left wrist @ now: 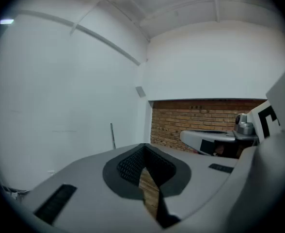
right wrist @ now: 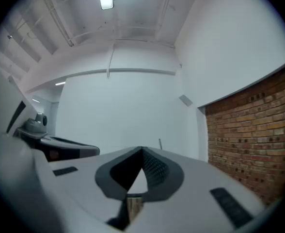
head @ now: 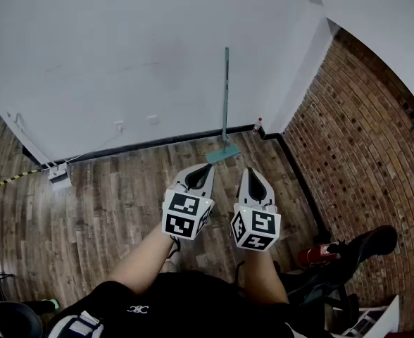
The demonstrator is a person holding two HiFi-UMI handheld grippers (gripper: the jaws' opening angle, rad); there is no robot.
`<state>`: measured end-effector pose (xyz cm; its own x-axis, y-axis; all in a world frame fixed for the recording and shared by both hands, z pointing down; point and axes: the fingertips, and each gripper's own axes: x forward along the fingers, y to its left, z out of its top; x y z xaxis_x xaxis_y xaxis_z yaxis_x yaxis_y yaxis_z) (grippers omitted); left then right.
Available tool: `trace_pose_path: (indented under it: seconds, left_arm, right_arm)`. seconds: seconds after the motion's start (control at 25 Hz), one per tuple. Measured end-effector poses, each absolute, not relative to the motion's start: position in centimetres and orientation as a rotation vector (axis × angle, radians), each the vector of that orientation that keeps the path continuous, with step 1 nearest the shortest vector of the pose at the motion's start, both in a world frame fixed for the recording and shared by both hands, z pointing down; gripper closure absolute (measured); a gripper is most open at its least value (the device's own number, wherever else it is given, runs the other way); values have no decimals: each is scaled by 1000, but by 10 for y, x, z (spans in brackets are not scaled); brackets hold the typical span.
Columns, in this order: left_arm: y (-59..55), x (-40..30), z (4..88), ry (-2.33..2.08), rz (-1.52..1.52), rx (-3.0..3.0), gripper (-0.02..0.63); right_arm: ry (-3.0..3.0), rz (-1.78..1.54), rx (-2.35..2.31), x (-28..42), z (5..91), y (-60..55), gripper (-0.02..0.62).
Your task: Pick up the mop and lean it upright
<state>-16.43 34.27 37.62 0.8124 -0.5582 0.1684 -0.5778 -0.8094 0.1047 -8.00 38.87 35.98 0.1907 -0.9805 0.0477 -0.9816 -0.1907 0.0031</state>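
Observation:
The mop leans upright against the white wall, its teal handle (head: 225, 97) rising from a flat teal head (head: 222, 154) on the wood floor. Both grippers hover side by side in front of the person, a short way back from the mop head. The left gripper (head: 208, 167) is shut with nothing in it. The right gripper (head: 250, 170) is shut and empty too. In the left gripper view the closed tips (left wrist: 143, 147) point toward the wall, with the mop handle (left wrist: 113, 136) a thin line beyond. The right gripper view shows its tips (right wrist: 142, 152) closed and the handle (right wrist: 160, 143) far ahead.
A brick wall (head: 362, 153) runs along the right, meeting the white wall at a corner where a small red-capped bottle (head: 257, 124) stands. A red fire extinguisher (head: 312, 254) lies near the person's right. A white box (head: 59, 177) sits on the floor at left.

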Motion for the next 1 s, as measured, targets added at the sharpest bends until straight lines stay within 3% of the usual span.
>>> trace_pose_path:
  seconds: [1.0]
  left_arm:
    - [305, -203, 388, -774, 178, 2834, 612]
  right_arm:
    - [-1880, 70, 2450, -123, 372, 357, 584]
